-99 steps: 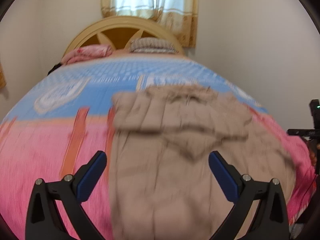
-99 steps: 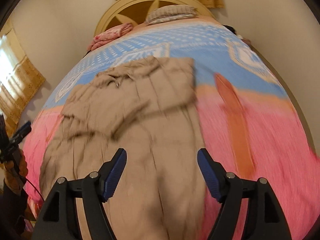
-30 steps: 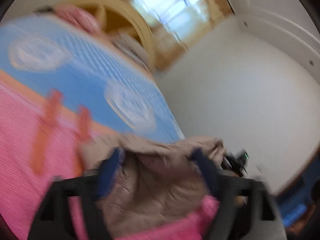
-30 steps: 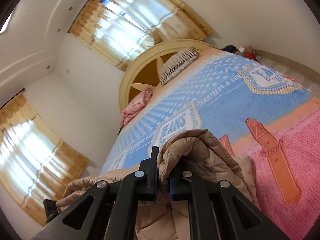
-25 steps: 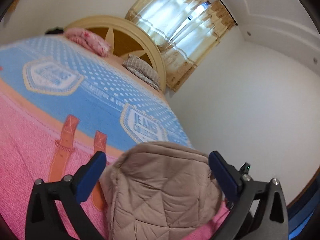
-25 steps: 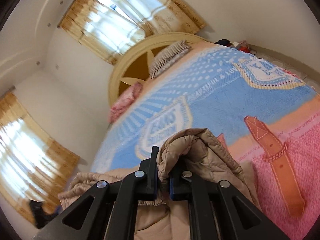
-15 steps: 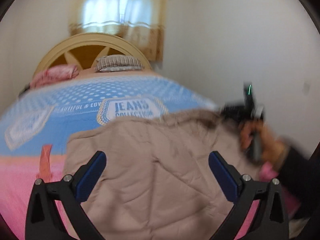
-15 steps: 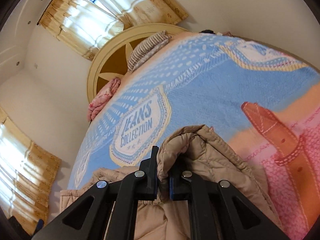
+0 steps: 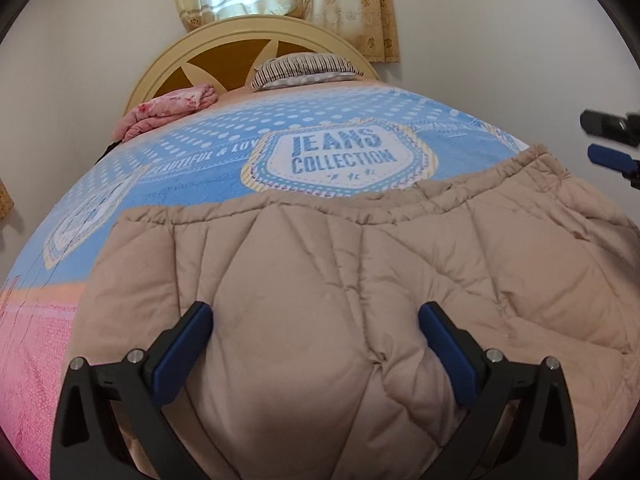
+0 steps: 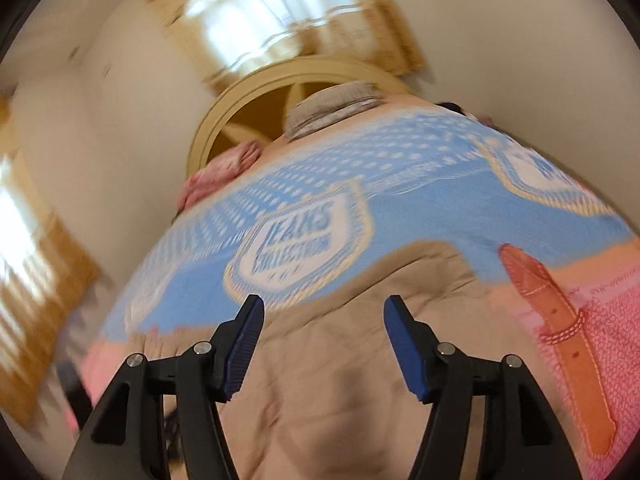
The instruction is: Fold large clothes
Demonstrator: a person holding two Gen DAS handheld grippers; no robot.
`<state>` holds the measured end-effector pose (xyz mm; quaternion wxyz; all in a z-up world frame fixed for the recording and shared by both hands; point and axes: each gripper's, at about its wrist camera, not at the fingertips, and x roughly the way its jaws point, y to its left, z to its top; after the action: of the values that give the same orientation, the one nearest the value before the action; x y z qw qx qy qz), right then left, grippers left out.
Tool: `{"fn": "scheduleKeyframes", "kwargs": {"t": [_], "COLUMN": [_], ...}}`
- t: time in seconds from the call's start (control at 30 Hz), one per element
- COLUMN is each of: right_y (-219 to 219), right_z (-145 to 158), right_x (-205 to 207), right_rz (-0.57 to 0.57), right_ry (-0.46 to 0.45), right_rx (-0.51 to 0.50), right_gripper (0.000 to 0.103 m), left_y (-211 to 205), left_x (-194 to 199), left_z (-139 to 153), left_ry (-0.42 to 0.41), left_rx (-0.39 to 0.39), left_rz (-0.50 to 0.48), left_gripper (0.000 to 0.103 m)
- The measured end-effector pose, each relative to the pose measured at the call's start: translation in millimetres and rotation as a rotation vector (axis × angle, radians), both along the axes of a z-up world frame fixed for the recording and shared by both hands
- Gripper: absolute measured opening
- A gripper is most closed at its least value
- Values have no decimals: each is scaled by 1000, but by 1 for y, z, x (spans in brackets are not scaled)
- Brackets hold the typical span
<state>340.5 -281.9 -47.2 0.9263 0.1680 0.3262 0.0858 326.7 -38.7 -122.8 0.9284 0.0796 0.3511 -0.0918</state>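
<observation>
A tan quilted jacket [image 9: 320, 288] lies folded on the bed [image 9: 192, 176], toward its foot edge, on the blue and pink blanket [image 10: 440, 208]. Its gathered hem runs across the blanket just below the "JEANS COLLECTION" badge [image 9: 340, 156].

The left hand-held gripper [image 9: 316, 344] hangs over the jacket with its blue fingers [image 9: 182, 354] spread wide and nothing pinched between them.

The right hand-held gripper [image 10: 324, 344] is opening its jaws above the jacket; the cloth lies under them, not pressed by the pads. It also shows at the right edge of the left view.

A striped pillow [image 9: 304, 68] and a pink bundle [image 9: 168, 110] sit by the headboard [image 9: 224, 46].
</observation>
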Motion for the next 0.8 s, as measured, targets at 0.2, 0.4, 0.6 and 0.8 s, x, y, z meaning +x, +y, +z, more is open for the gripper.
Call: {"fn": "scheduleKeyframes", "kwargs": {"t": [0.2, 0.4, 0.6, 0.8], "right_y": [55, 41, 48, 47], "right_z": [-58, -83, -94, -99], "right_x": [22, 32, 35, 36], "right_rz": [102, 66, 66, 60], "right_ry": [114, 147, 157, 153], "right_rx": [-156, -106, -131, -127], "right_gripper": [63, 62, 62, 62], "left_y": [-2, 2, 3, 2], "left_x": [19, 30, 36, 37], "left_z": [-12, -19, -26, -30], "left_ry": [30, 83, 108, 117], "left_rx": [-28, -72, -96, -98], "left_rz": [19, 20, 21, 23], "left_gripper": [103, 103, 103, 103]}}
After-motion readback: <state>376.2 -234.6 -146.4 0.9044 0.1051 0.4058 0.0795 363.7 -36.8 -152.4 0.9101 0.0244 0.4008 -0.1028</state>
